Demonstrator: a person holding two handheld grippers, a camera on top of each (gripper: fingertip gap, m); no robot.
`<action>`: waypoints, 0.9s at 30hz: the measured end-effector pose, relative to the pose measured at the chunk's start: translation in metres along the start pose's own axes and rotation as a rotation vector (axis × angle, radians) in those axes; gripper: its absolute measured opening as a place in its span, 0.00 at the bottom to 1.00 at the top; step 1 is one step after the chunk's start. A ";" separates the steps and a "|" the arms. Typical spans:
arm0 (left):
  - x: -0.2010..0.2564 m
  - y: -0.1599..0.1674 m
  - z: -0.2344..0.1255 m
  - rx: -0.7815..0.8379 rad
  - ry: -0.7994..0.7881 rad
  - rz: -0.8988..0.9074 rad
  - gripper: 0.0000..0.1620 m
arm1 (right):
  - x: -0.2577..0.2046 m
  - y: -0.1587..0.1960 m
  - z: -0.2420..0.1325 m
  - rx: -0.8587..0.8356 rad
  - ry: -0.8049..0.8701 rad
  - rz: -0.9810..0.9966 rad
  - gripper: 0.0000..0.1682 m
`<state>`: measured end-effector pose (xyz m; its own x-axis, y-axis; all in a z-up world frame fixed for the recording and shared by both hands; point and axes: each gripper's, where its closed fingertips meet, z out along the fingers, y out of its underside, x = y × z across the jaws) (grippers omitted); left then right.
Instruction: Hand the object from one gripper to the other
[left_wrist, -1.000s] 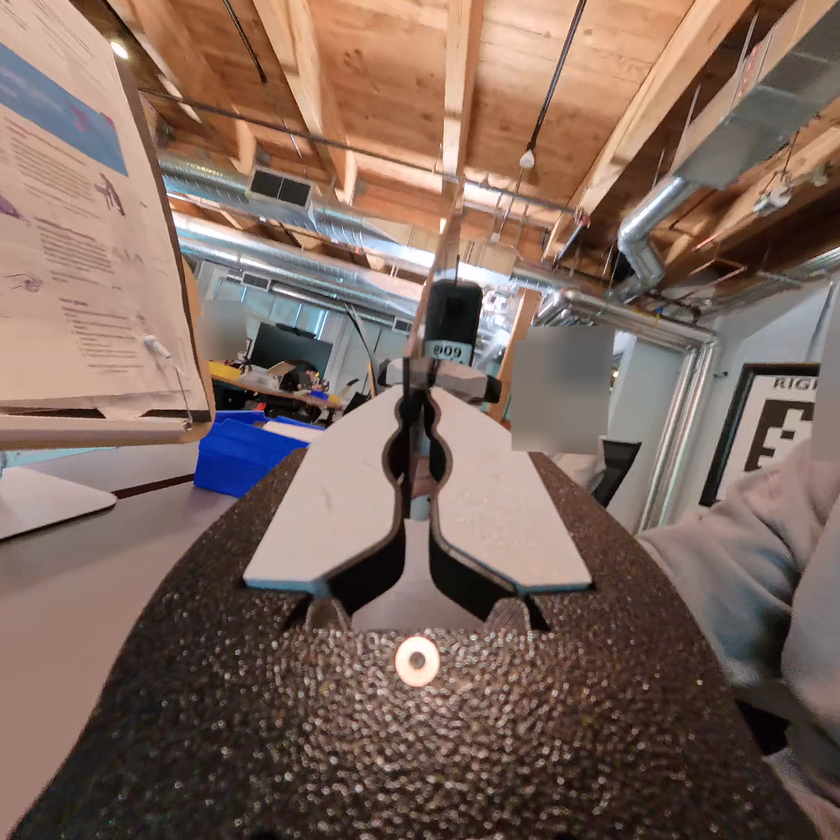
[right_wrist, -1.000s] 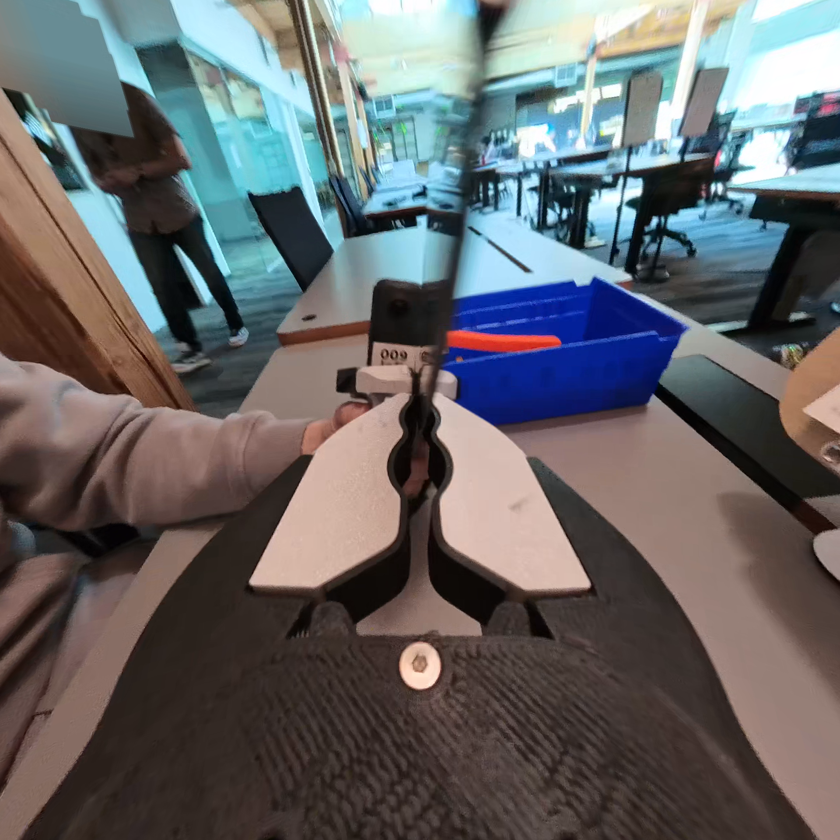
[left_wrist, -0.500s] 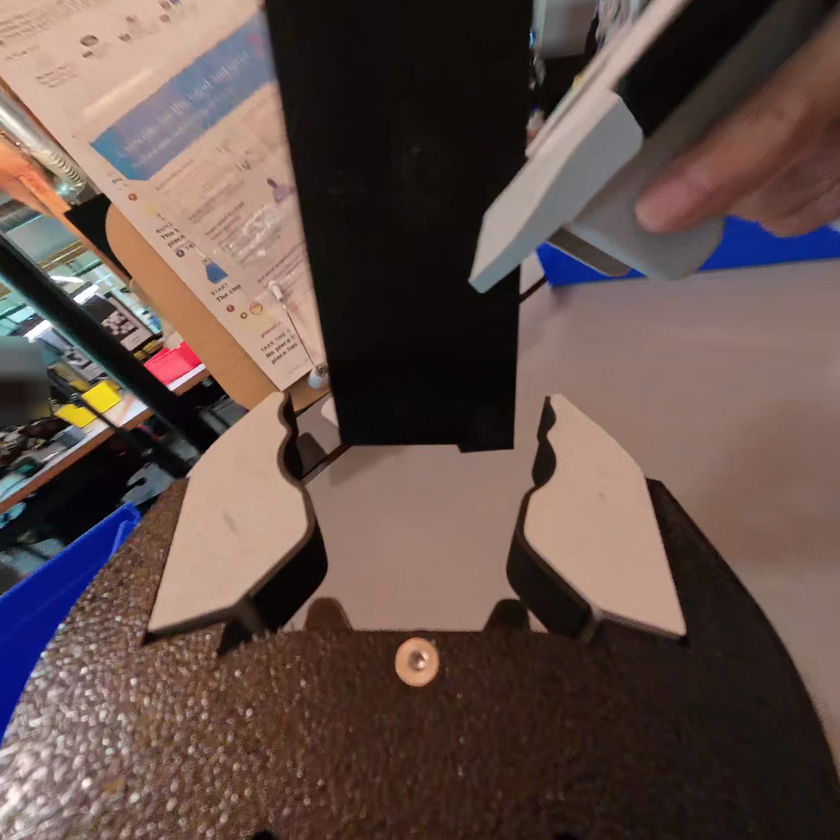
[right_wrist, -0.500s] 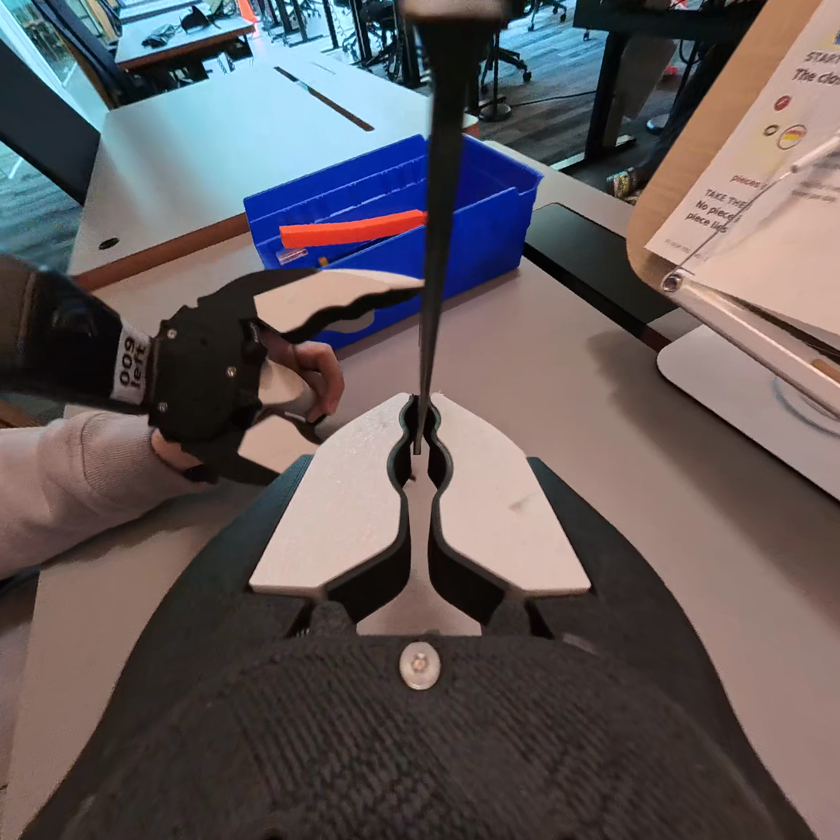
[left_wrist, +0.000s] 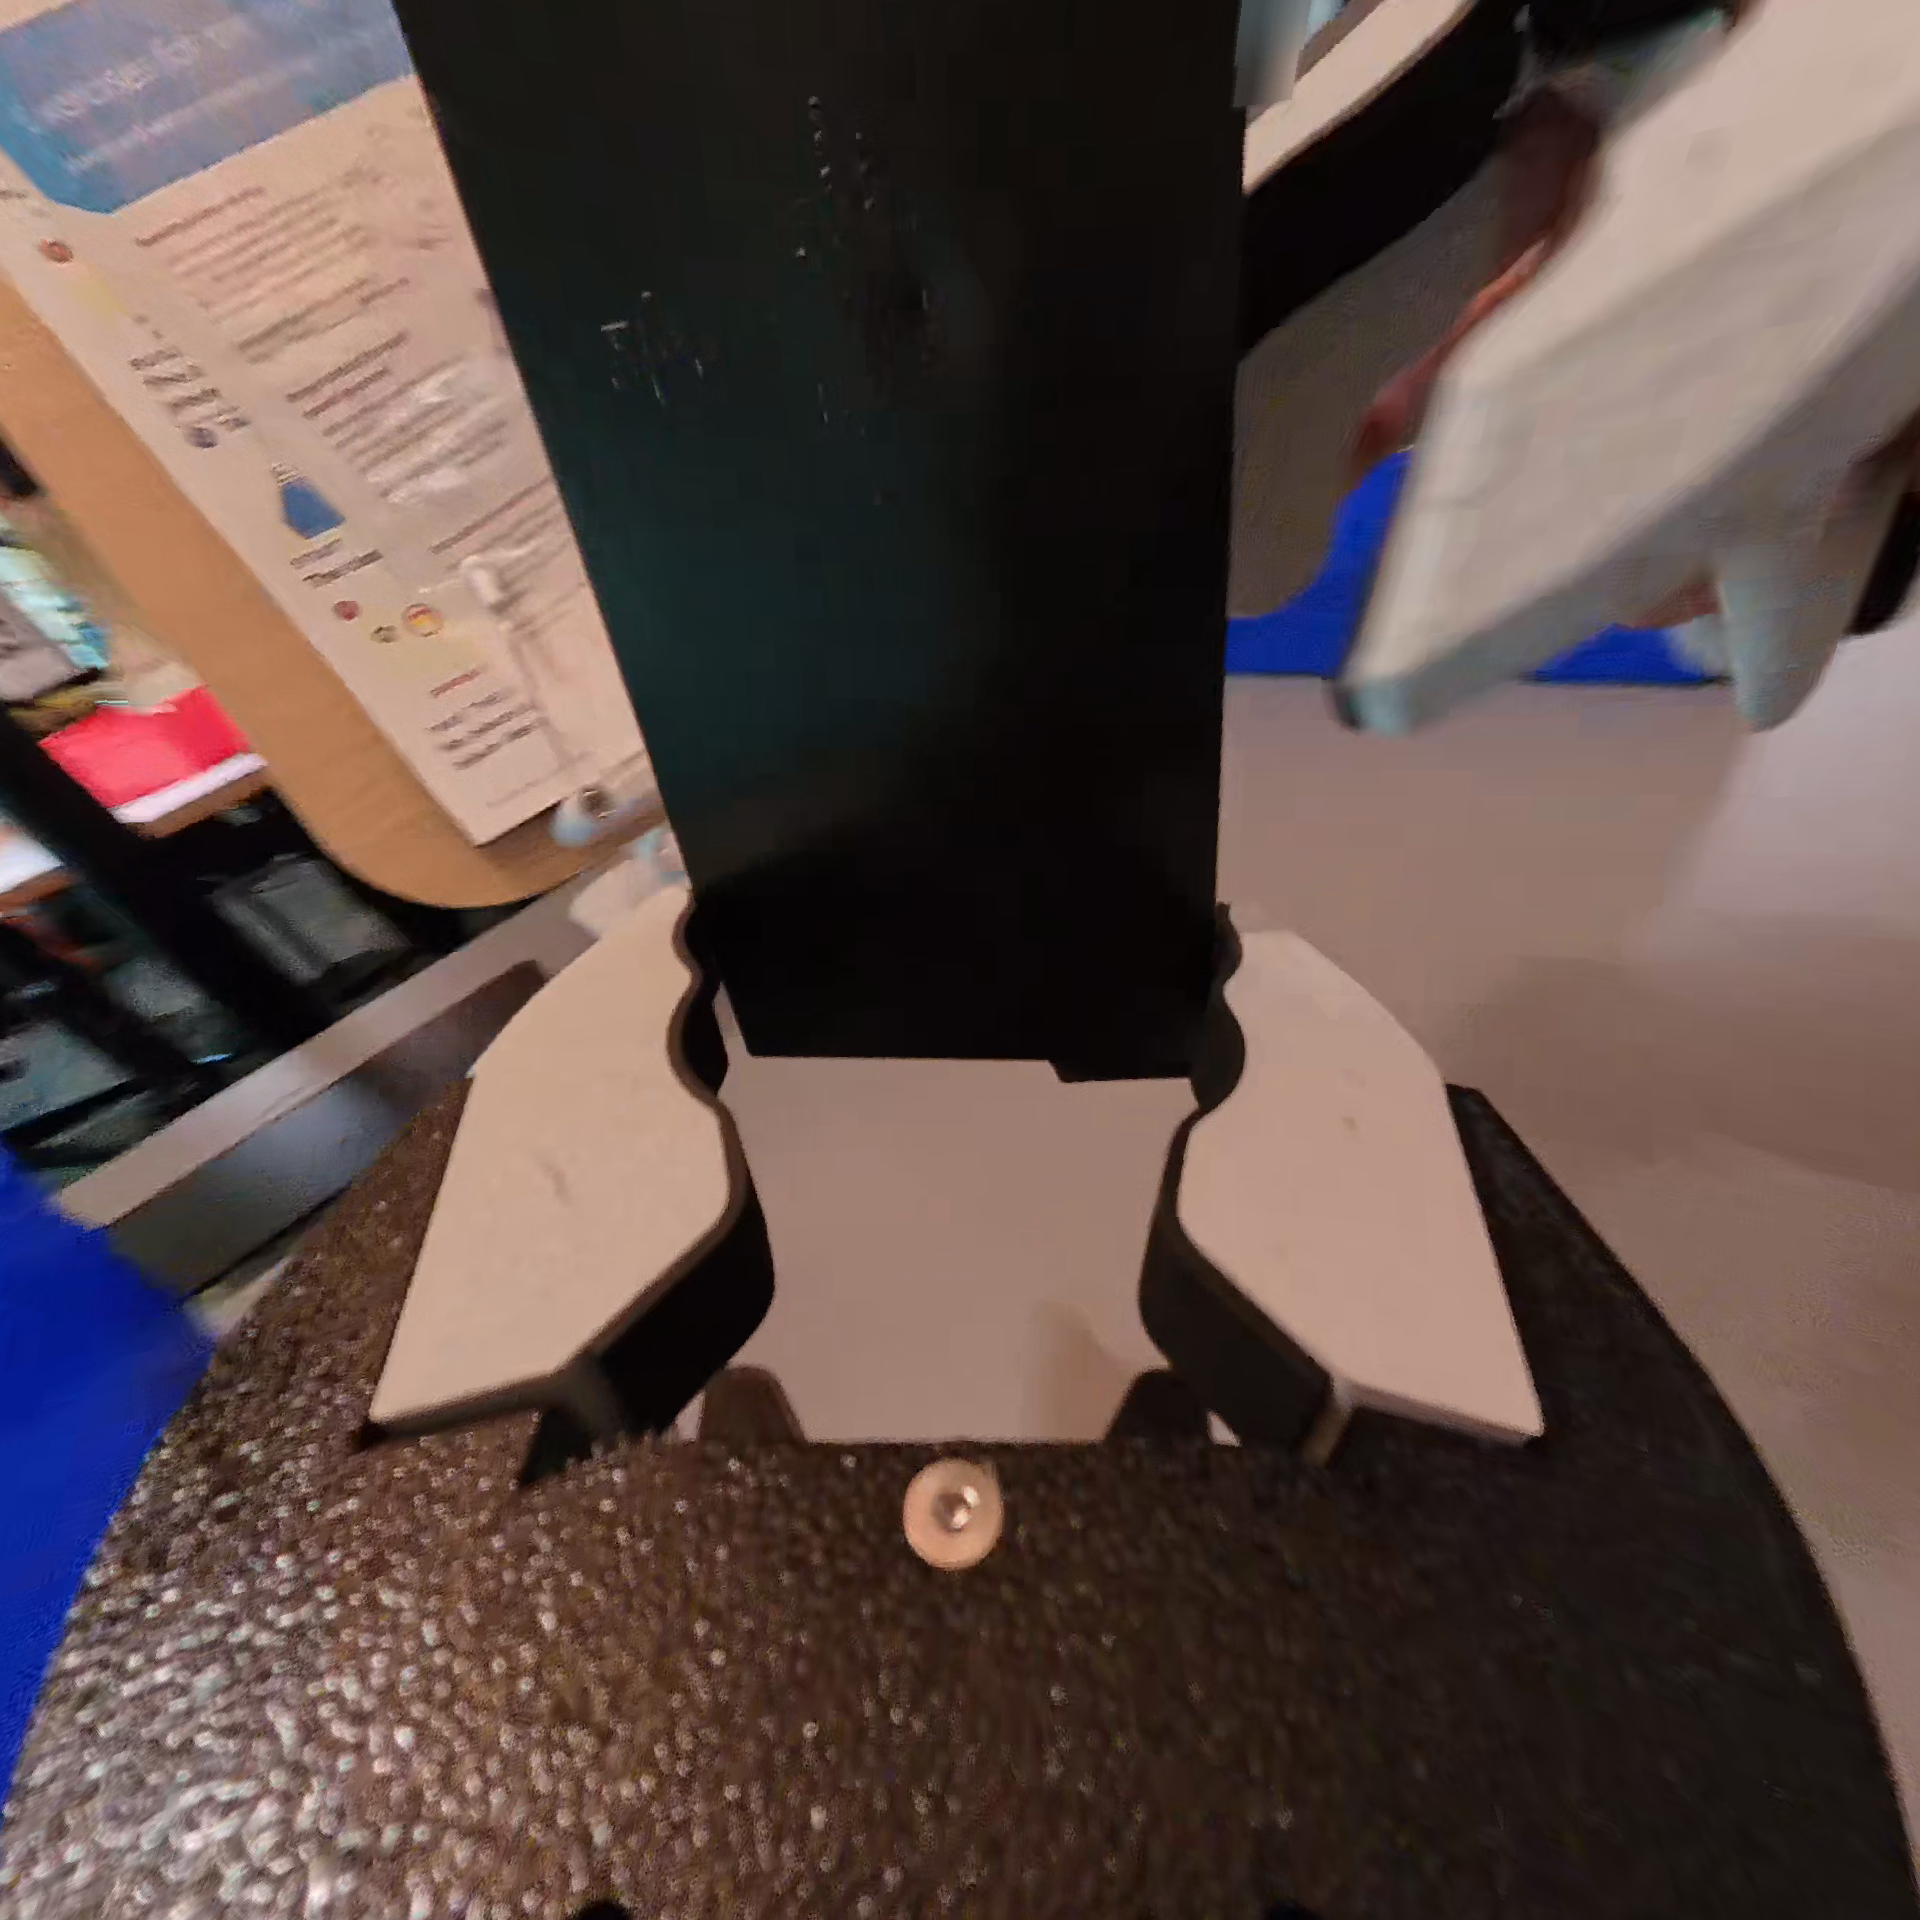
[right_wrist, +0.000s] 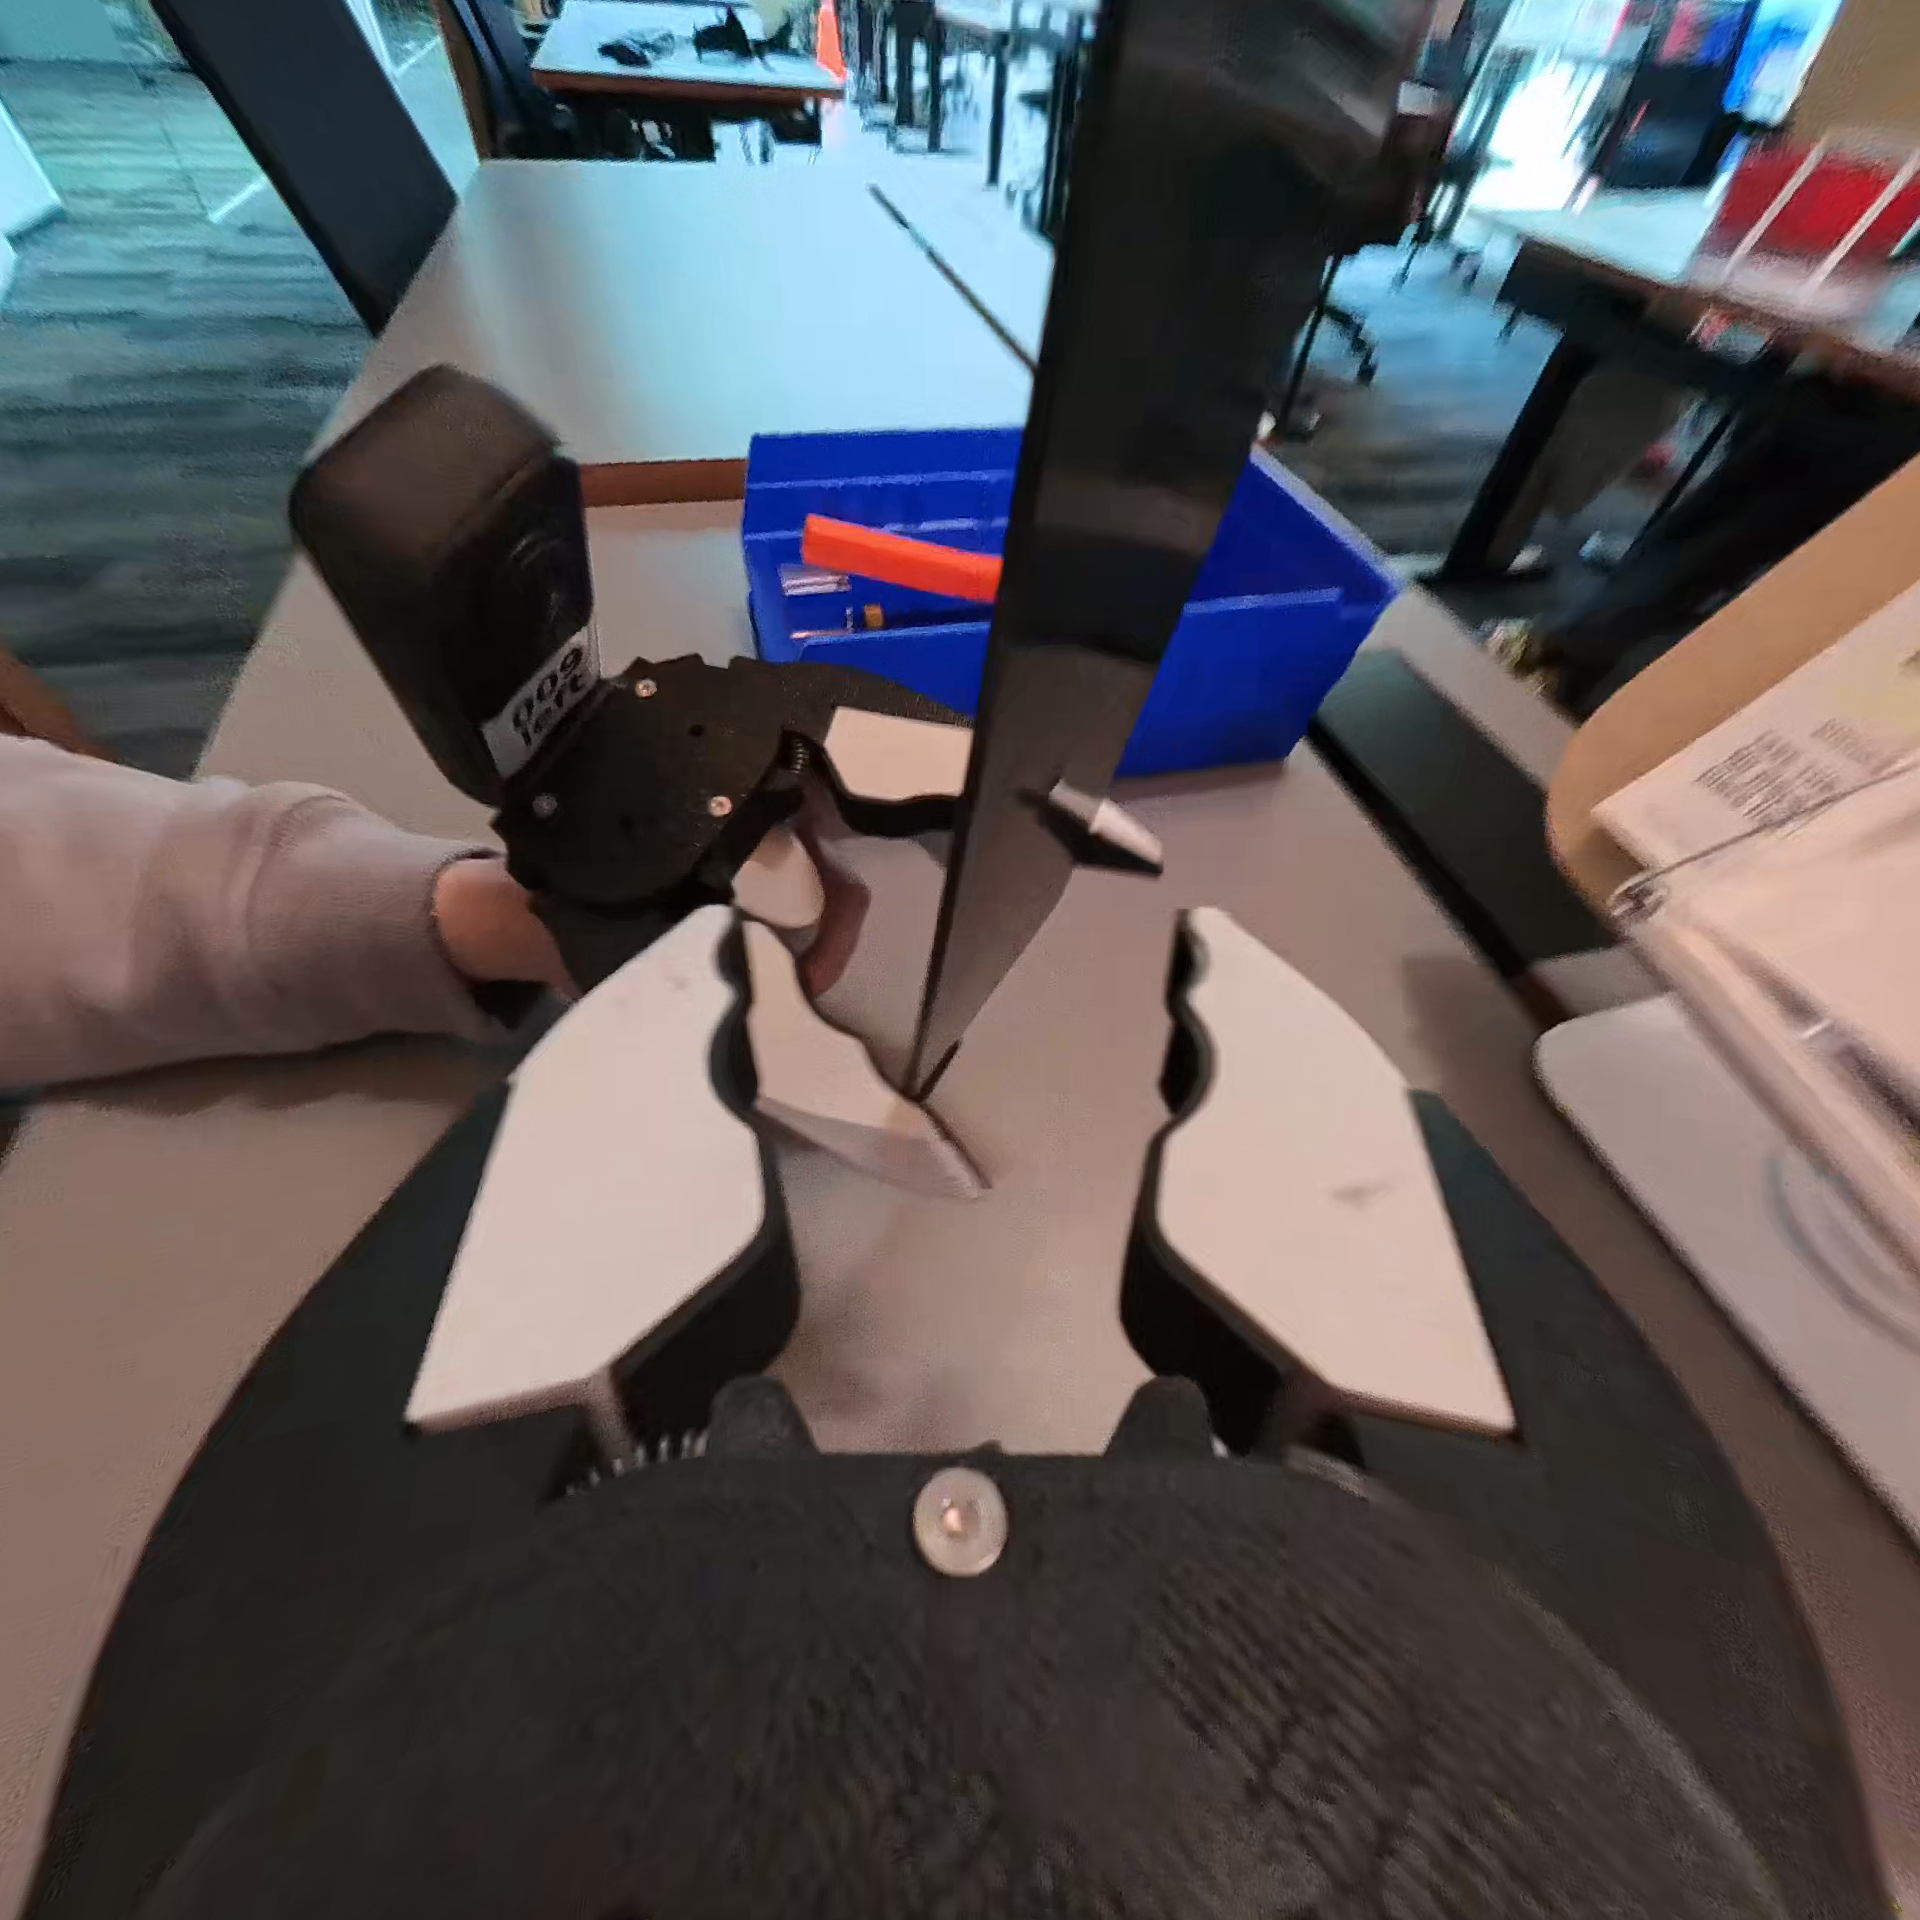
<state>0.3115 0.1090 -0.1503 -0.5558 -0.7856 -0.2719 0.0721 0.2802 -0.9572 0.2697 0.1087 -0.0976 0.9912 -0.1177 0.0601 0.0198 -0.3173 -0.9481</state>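
A flat black plate (left_wrist: 883, 520) stands upright and fills the top middle of the left wrist view. My left gripper (left_wrist: 956, 935) is shut on its lower end, one finger against each side edge. In the right wrist view the plate (right_wrist: 1143, 416) shows nearly edge-on, with the left gripper's black body (right_wrist: 644, 790) to its left and a finger on either side of it. My right gripper (right_wrist: 956, 925) is open, its fingers wide apart and clear of the plate. One of its fingers (left_wrist: 1662, 416) shows blurred at the upper right of the left wrist view.
A blue bin (right_wrist: 1247, 644) with an orange piece (right_wrist: 894, 566) sits on the grey table (right_wrist: 312, 1195) behind the plate. A document stand with papers (right_wrist: 1766, 831) is on the right and shows in the left wrist view (left_wrist: 312, 416). A person's sleeve (right_wrist: 208, 914) comes in from the left.
My left gripper has closed on the plate's lower end. My right gripper, shut on the plate half a second ago, has opened and let go.
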 end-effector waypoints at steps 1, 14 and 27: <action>0.007 -0.004 -0.001 0.027 0.068 -0.039 0.55 | 0.001 -0.004 -0.003 0.032 0.019 -0.063 0.56; 0.079 -0.029 -0.028 0.186 0.636 -0.148 0.55 | -0.039 -0.031 -0.005 0.250 -0.282 0.072 0.62; 0.058 -0.014 -0.023 0.051 0.619 -0.318 0.68 | 0.045 0.023 -0.016 -0.199 0.319 -0.532 0.54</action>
<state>0.2591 0.0722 -0.1506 -0.9252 -0.3617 0.1146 -0.1422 0.0504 -0.9886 0.3131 0.0810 -0.1117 0.7647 -0.1600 0.6242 0.4425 -0.5739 -0.6891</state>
